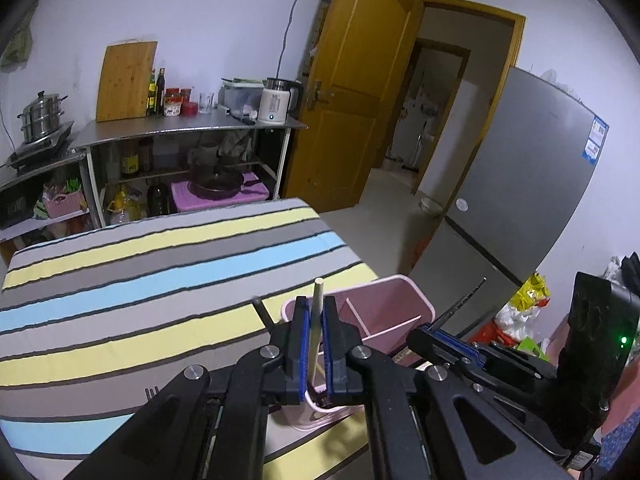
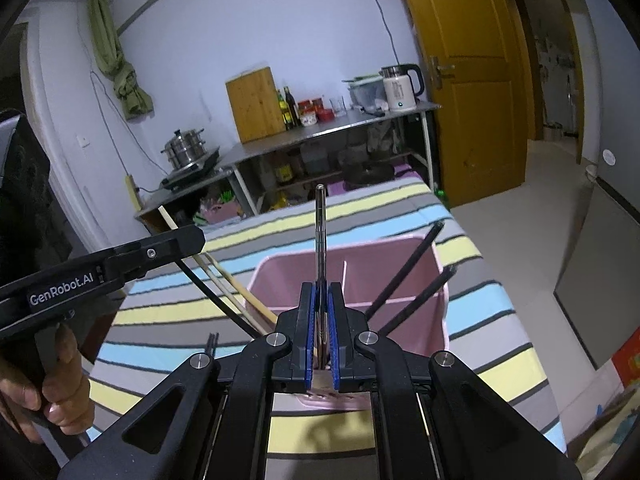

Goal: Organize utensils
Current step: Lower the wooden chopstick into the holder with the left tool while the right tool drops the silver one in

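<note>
Left wrist view: left gripper point(image 1: 315, 312) clenched on a pale wooden chopstick point(image 1: 316, 320), stick upright between the blue pads, tip poking up above the fingers. Right under and behind it sits the pink divided utensil holder point(image 1: 404, 304) on the striped tablecloth point(image 1: 140, 280), near the table's right edge. Right gripper point(image 1: 436, 330) shows at the right, clamped on a dark thin utensil point(image 1: 464, 302) angled over the holder.

Right wrist view: right gripper point(image 2: 322, 308) clamped on a slim metal utensil point(image 2: 320, 232) (handle end up, working end hidden in the pads). Pink holder point(image 2: 400, 252) directly ahead, two black chopsticks point(image 2: 412, 272) leaning in its right compartment. Left gripper point(image 2: 176, 240) enters from the left, a person's hand point(image 2: 56, 396) on its grip; pale chopsticks point(image 2: 232, 284) lean at the holder's left side.
</note>
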Demonstrator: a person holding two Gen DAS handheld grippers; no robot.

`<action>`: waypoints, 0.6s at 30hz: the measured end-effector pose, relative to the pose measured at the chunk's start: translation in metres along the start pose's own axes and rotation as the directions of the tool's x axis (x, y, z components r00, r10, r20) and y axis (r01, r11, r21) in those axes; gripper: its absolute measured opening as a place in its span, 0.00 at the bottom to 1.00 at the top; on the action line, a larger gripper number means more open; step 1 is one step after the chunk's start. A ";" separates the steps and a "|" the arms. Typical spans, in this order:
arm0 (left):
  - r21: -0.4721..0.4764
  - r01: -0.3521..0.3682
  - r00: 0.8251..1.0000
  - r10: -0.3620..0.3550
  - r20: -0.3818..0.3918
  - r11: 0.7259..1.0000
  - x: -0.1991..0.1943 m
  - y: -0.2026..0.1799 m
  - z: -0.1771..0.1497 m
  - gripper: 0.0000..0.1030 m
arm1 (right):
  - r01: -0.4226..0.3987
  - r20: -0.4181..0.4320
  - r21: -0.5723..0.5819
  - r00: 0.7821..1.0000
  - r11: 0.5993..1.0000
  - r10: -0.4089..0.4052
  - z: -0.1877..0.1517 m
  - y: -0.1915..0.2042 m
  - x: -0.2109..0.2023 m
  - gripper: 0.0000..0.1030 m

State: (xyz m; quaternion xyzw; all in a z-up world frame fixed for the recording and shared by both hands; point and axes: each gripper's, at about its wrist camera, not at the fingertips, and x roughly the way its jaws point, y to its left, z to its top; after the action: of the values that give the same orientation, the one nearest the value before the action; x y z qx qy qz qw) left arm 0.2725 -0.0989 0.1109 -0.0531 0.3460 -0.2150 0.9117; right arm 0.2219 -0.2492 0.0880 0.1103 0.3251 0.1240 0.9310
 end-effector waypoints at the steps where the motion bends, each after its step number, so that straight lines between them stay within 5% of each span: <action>1: 0.001 0.001 1.000 -0.001 -0.003 1.000 0.001 0.000 -0.002 0.06 | 0.002 -0.008 0.001 1.000 1.000 -0.002 -0.002 -0.001 0.003 0.06; 11: 0.015 0.004 0.999 -0.004 -0.043 1.000 0.013 0.001 -0.015 0.06 | 0.001 -0.066 -0.014 0.998 1.000 -0.002 -0.010 -0.001 0.016 0.07; 18: 0.006 -0.002 1.000 0.002 -0.011 1.000 -0.007 0.007 -0.019 0.07 | 0.018 -0.028 -0.032 0.999 0.999 -0.019 -0.006 0.005 -0.003 0.23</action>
State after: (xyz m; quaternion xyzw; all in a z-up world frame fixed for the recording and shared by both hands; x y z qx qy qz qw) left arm 0.2575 -0.0886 0.0995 -0.0490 0.3506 -0.2156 0.9101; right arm 0.2150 -0.2447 0.0861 0.0906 0.3372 0.1223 0.9290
